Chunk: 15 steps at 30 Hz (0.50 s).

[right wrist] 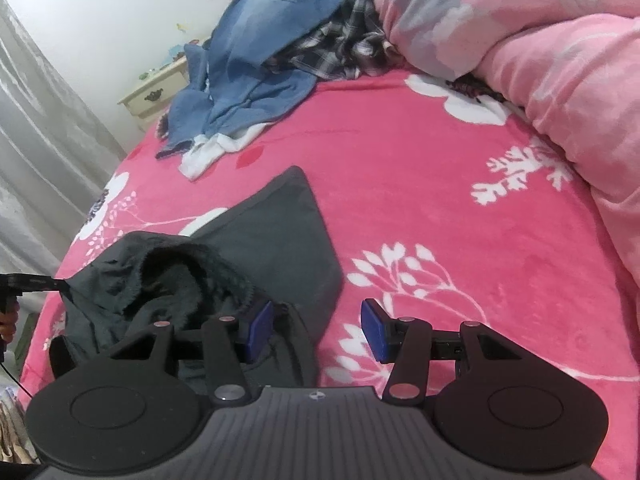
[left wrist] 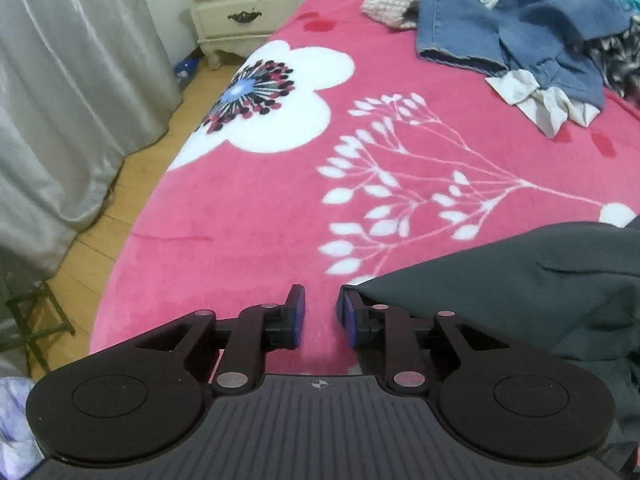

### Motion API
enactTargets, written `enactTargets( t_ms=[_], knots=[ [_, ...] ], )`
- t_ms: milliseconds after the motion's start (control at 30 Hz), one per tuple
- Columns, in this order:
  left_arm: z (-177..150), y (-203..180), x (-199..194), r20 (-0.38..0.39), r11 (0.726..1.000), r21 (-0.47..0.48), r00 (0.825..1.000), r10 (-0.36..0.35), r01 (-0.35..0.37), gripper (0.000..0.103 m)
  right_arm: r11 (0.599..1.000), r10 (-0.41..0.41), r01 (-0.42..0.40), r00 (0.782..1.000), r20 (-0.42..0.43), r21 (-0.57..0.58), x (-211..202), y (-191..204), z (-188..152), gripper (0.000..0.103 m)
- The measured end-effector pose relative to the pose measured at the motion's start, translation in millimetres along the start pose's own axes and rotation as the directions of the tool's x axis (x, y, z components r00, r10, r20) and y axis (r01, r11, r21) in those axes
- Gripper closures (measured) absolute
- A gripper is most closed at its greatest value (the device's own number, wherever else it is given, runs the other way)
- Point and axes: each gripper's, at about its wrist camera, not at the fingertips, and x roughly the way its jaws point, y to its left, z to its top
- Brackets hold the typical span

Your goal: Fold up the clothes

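I am working at the near edge of the bed [left wrist: 248, 216], where the dark grey garment [right wrist: 256, 248] is lying rumpled, its fleecy inside showing and one flat panel reaching toward the middle of the pink blanket. My left tool [left wrist: 321, 312] is sitting at the garment's left corner with its jaws slightly parted; in its own view the cloth is touching the right pad but nothing is lying between the pads, while the right wrist view is showing its tip at the fabric's edge, so I cannot tell for certain whether it is pinching cloth. My right tool [right wrist: 318, 330] is hanging released, its jaws wide apart, one pad over the garment's near hem and the other over bare blanket.

I am judging the folding as barely begun: this garment is not yet spread flat, and no neat fold is showing. At the far side of the bed the jeans [right wrist: 256, 60], a plaid shirt [right wrist: 340, 48] and a white piece [right wrist: 212, 152] are waiting in a heap, untouched.
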Motion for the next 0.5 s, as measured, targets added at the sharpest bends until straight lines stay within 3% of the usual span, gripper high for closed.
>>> enactTargets(
  t_ms=[167, 233, 267, 500],
  knots=[
    [-3, 10, -14, 0.027, 0.998, 0.05, 0.998, -0.05, 0.049, 0.067, 1.0, -0.003, 0.004, 1.0, -0.017, 0.008, 8, -3, -1, 0.051],
    [-1, 21, -18, 0.019, 0.993, 0.046, 0.993, -0.114, 0.113, 0.049, 1.0, 0.0, 0.0, 1.0, -0.018, 0.003, 8, -2, -1, 0.051],
    [0, 28, -22, 0.027, 0.991, 0.035, 0.991, -0.128, 0.127, 0.046, 1.0, 0.001, -0.001, 1.0, -0.014, 0.001, 7, -1, -1, 0.051],
    [4, 61, -64, 0.168, 0.983, -0.085, 0.975, -0.145, 0.161, 0.043, 1.0, 0.004, -0.004, 1.0, -0.002, -0.01, 2, 4, -2, 0.051]
  ],
)
